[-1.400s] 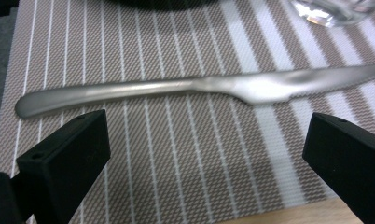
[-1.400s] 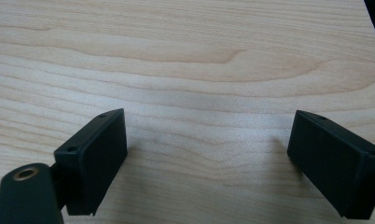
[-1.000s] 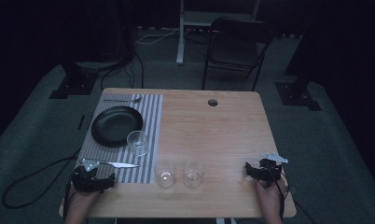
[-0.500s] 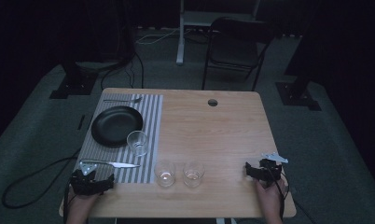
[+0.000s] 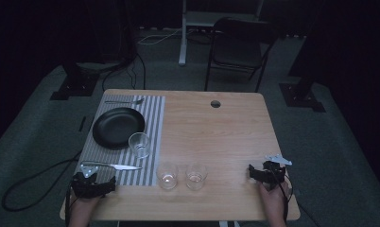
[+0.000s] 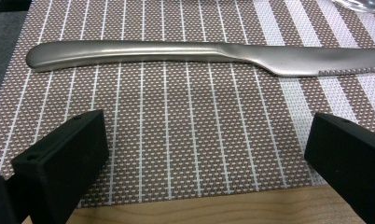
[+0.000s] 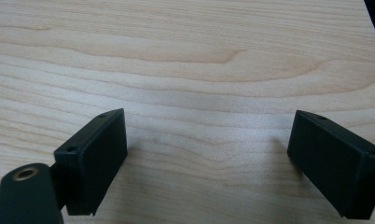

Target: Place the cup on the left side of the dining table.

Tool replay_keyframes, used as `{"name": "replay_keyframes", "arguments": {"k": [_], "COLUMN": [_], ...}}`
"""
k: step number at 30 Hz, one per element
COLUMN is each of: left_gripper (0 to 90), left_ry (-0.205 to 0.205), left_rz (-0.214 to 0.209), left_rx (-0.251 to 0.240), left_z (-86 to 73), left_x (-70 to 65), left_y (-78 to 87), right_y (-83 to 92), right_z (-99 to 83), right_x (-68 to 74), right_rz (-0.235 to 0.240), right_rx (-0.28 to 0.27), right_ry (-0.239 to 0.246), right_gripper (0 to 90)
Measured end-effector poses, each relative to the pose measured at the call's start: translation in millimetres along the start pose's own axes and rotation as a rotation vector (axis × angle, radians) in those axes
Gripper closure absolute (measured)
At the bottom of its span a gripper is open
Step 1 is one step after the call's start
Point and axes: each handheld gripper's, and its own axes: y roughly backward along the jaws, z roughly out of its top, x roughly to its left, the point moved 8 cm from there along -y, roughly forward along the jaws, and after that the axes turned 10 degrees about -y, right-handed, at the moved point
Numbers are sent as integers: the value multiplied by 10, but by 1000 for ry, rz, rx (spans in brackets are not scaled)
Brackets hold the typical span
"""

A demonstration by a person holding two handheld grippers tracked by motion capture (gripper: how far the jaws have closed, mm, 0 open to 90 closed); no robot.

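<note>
**Left gripper opened wide just short of the knife on the placemat**

In the last second the left gripper (image 5: 97,183) had just been widening its fingers (image 6: 59,163) to their full spread; nothing lay between them. Otherwise the high view matched the earlier frames: both hands sat in the same spots and no tableware had shifted. Judged from this, the knife (image 6: 176,53) was the thing in hand, released or about to be picked up; which of the two could not be told.

The knife lay flat on the striped placemat (image 5: 152,123), just beyond the left gripper's fingers and not touching them, with its handle to the left and its blade pointing right in the left gripper view.

The right gripper (image 5: 263,172) rested near the right front corner of the wooden surface (image 5: 226,137), its fingers (image 7: 94,154) apart over bare wood.

Counted on the surface: one knife, one black plate (image 5: 118,126), one fork (image 5: 124,101) at the placemat's far edge, one placemat, and three clear glasses. One glass (image 5: 139,144) stood beside the plate; two glasses (image 5: 167,175) (image 5: 196,176) stood side by side near the front edge.
</note>
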Motion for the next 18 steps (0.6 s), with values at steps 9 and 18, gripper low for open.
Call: {"name": "replay_keyframes", "arguments": {"k": [9,18], "left_gripper": [1,1], "left_ry": [15,15], "left_rz": [18,17], "left_rx": [4,5], "left_z": [2,2], "left_x": [-7,-6], "left_y": [0,0], "right_y": [0,0], "right_z": [0,0], "right_x": [0,0], "right_rz": [0,0], "right_rx": [0,0], "right_ry": [0,0], "right_gripper": [114,114]}}
